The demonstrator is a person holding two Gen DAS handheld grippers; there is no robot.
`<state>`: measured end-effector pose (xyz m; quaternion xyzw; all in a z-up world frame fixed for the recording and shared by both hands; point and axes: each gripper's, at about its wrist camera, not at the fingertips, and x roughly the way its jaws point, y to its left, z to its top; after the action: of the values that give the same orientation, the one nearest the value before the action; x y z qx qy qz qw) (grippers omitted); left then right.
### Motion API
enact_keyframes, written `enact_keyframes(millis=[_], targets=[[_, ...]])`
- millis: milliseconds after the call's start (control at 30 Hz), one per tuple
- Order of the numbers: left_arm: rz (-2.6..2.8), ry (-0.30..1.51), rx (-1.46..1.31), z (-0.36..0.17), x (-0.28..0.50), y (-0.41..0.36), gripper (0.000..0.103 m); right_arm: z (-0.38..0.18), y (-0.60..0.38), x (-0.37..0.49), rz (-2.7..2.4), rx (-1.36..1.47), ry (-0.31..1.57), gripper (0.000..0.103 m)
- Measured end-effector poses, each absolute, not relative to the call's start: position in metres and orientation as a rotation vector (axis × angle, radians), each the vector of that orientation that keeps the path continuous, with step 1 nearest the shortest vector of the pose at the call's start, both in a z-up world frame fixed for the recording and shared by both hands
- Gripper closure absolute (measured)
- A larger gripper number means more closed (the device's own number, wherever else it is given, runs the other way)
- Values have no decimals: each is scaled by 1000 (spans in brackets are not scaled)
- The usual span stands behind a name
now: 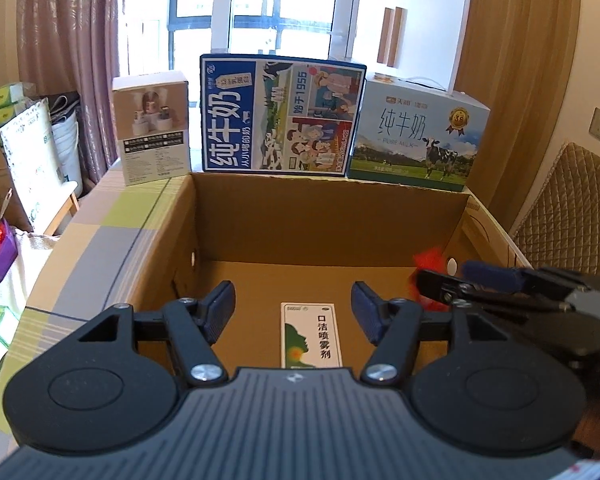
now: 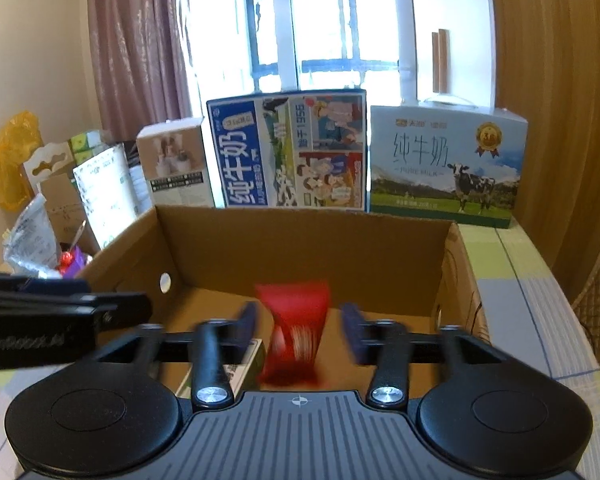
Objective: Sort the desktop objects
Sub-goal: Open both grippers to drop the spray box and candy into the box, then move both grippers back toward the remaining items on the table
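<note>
An open cardboard box stands on the table under both grippers. On its floor lies a white and green spray carton, straight below my left gripper, which is open and holds nothing. In the right wrist view a red packet, smeared by motion, hangs between the spread fingers of my right gripper over the cardboard box. Whether the fingers touch the packet I cannot tell. A corner of the spray carton peeks out behind the left finger. The right gripper also shows at the left wrist view's right edge, with the red packet behind it.
Behind the box stand a small beige carton, a blue milk case and a pale milk case with a cow. The checked tablecloth runs along both sides. A quilted chair back is at the right, clutter at the left.
</note>
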<state>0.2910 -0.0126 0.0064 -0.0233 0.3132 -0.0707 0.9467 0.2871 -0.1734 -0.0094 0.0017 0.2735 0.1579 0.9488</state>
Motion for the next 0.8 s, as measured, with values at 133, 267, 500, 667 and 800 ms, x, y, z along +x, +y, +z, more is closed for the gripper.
enact_keyframes(millis=[133, 267, 500, 667, 800], targets=[[-123, 614, -44, 11, 272, -5, 44, -2, -182, 274, 314, 21, 551, 47], [-104, 600, -42, 14, 247, 3, 44, 10, -198, 251, 301, 69, 550, 45], [-82, 625, -80, 12, 195, 19, 43, 27, -218, 188, 294, 127, 545, 36], [-57, 653, -109, 7, 153, 38, 42, 32, -226, 141, 292, 154, 555, 33], [-26, 675, -112, 4, 121, 56, 41, 32, -226, 110, 290, 137, 552, 30]])
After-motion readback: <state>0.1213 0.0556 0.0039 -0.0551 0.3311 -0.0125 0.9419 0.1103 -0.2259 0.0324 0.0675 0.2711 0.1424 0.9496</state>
